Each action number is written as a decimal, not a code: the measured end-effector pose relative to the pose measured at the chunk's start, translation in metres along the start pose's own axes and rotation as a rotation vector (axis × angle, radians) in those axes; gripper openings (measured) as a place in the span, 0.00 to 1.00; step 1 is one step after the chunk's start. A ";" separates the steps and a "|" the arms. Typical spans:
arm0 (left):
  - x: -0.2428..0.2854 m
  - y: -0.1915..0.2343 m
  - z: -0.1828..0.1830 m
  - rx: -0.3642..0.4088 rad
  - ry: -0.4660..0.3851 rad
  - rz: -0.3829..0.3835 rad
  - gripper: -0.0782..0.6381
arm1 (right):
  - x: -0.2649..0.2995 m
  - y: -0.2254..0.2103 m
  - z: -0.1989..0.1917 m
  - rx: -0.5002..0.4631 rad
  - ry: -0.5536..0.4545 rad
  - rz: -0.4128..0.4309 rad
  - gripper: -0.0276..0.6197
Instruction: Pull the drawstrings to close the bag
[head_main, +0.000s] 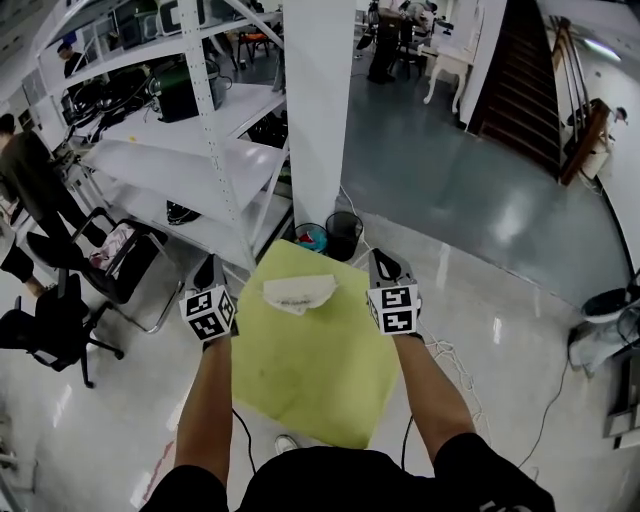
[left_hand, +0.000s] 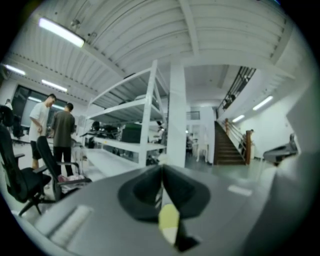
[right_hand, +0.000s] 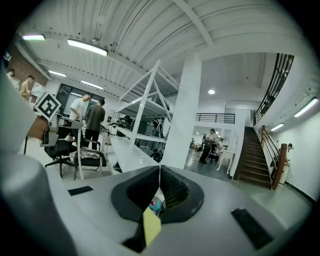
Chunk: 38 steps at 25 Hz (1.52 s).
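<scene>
Head view, bag: your white bag (head_main: 298, 292) lies crumpled on the green bench (head_main: 300, 390), between your tools and touching neither.
Head view, tools: your left tool (head_main: 207, 268) and right tool (head_main: 380, 264) flank the bag.
Left gripper view: your left tool's jaws are pressed together, gripping nothing.
Right gripper view: your right tool's jaws are likewise together, gripping nothing.

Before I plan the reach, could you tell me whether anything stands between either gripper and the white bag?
Nothing visible does: only bare yellow-green table lies between the bag and the left gripper and right gripper flanking it.
</scene>
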<state>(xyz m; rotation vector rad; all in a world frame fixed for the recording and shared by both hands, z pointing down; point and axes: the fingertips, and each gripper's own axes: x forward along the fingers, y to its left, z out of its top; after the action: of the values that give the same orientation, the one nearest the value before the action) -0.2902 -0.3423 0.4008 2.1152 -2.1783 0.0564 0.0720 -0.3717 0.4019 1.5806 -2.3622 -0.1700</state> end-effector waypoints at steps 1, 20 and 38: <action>-0.006 0.003 -0.006 -0.006 0.003 0.004 0.13 | -0.004 0.005 -0.009 0.011 0.012 0.006 0.06; -0.106 -0.015 -0.188 -0.090 0.348 -0.043 0.14 | -0.075 0.076 -0.153 0.169 0.259 0.061 0.06; -0.183 -0.052 -0.325 -0.097 0.622 -0.104 0.15 | -0.126 0.156 -0.277 0.125 0.493 0.194 0.06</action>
<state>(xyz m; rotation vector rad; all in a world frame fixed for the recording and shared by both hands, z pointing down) -0.2170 -0.1300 0.7027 1.8259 -1.6681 0.5126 0.0630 -0.1771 0.6833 1.2491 -2.1391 0.3733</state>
